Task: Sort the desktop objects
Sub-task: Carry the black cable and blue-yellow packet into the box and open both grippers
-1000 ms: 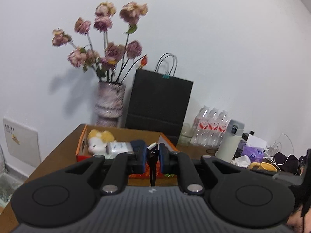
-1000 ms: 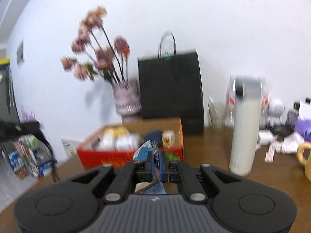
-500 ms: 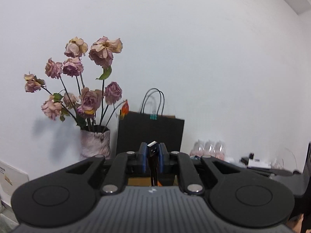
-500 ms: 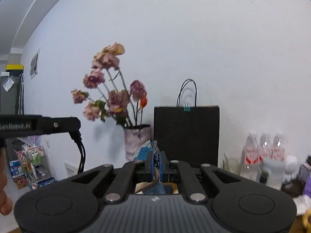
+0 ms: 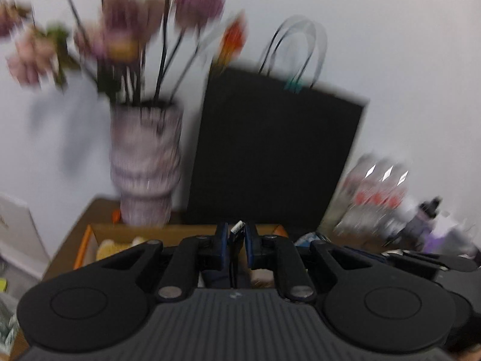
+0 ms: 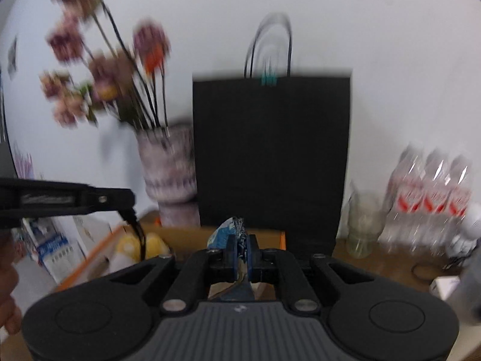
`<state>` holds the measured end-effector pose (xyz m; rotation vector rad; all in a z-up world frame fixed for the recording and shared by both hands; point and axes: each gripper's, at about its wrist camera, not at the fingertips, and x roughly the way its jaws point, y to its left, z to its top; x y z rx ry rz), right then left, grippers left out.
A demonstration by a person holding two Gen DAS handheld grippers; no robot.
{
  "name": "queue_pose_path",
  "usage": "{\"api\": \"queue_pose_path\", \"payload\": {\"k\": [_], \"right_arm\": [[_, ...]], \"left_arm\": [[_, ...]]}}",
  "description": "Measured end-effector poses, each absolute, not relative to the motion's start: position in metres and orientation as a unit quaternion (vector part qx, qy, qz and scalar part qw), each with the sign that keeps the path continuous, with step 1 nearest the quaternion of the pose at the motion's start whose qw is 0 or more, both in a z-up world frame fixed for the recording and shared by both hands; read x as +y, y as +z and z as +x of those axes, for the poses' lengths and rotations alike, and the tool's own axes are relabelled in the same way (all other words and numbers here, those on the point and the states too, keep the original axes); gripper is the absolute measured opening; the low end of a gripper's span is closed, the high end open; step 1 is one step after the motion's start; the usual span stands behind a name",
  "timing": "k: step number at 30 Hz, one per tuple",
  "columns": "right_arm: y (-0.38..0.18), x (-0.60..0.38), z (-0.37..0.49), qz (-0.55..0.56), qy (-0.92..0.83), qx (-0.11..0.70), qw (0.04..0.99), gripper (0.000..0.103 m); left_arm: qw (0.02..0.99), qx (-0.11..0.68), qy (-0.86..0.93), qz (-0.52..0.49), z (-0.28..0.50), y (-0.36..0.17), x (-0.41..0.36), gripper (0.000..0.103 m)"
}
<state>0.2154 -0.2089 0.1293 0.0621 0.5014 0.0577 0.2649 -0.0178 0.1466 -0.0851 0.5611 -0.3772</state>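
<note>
Jaws pinch cable plug [image 5: 236,229] left, blue packet [image 6: 229,235] right.

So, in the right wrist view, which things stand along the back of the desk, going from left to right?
Vase of dried flowers → black paper bag → empty glass jar → pack of water bottles. All are blurred, but the order is clear.
</note>
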Motion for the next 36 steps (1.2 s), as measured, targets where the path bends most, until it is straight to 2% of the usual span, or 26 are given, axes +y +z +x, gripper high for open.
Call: {"api": "queue_pose_path", "payload": {"k": [6, 8, 9, 11, 12, 14, 16, 18, 20, 22, 27, 32, 36], "right_arm": [[0.085, -0.206, 0.273, 0.026, 0.015, 0.321, 0.947, 0.006], [0.076, -0.207, 0.289, 0.036, 0.012, 0.342, 0.939, 0.009], [0.072, -0.208, 0.297, 0.041, 0.011, 0.354, 0.934, 0.012], [0.069, -0.21, 0.303, 0.048, 0.003, 0.365, 0.93, 0.016], [0.068, -0.211, 0.304, 0.052, 0.002, 0.369, 0.928, 0.032], [0.07, -0.212, 0.301, 0.056, 0.003, 0.366, 0.929, 0.05], [0.077, -0.213, 0.295, 0.053, 0.008, 0.354, 0.934, 0.056], [0.085, -0.213, 0.291, 0.053, 0.012, 0.356, 0.933, 0.061], [0.092, -0.212, 0.29, 0.055, 0.012, 0.359, 0.932, 0.064], [0.099, -0.21, 0.285, 0.059, 0.011, 0.363, 0.93, 0.069], [0.116, -0.196, 0.255, 0.054, 0.027, 0.365, 0.929, 0.086], [0.122, -0.181, 0.224, 0.042, 0.04, 0.381, 0.923, 0.087], [0.123, -0.175, 0.194, 0.051, 0.043, 0.378, 0.923, 0.087]], "left_arm": [[0.908, 0.367, -0.194, -0.055, 0.34, 0.101, -0.023, 0.014], [0.925, 0.345, -0.152, -0.05, 0.355, 0.091, -0.026, 0.031], [0.928, 0.342, -0.14, -0.05, 0.362, 0.085, -0.026, 0.048], [0.921, 0.357, -0.146, -0.051, 0.372, 0.075, -0.026, 0.052], [0.92, 0.356, -0.149, -0.065, 0.371, 0.073, -0.021, 0.053], [0.919, 0.344, -0.17, -0.088, 0.366, 0.076, -0.008, 0.063], [0.921, 0.335, -0.18, -0.084, 0.36, 0.086, 0.002, 0.076], [0.926, 0.332, -0.165, -0.067, 0.356, 0.097, 0.01, 0.079], [0.924, 0.353, -0.136, -0.049, 0.35, 0.107, 0.017, 0.086], [0.925, 0.368, -0.083, -0.04, 0.344, 0.115, 0.022, 0.103], [0.923, 0.381, -0.049, -0.034, 0.303, 0.125, 0.041, 0.103], [0.91, 0.412, -0.035, -0.015, 0.26, 0.124, 0.049, 0.103], [0.919, 0.392, -0.041, -0.012, 0.217, 0.124, 0.052, 0.103]]}}
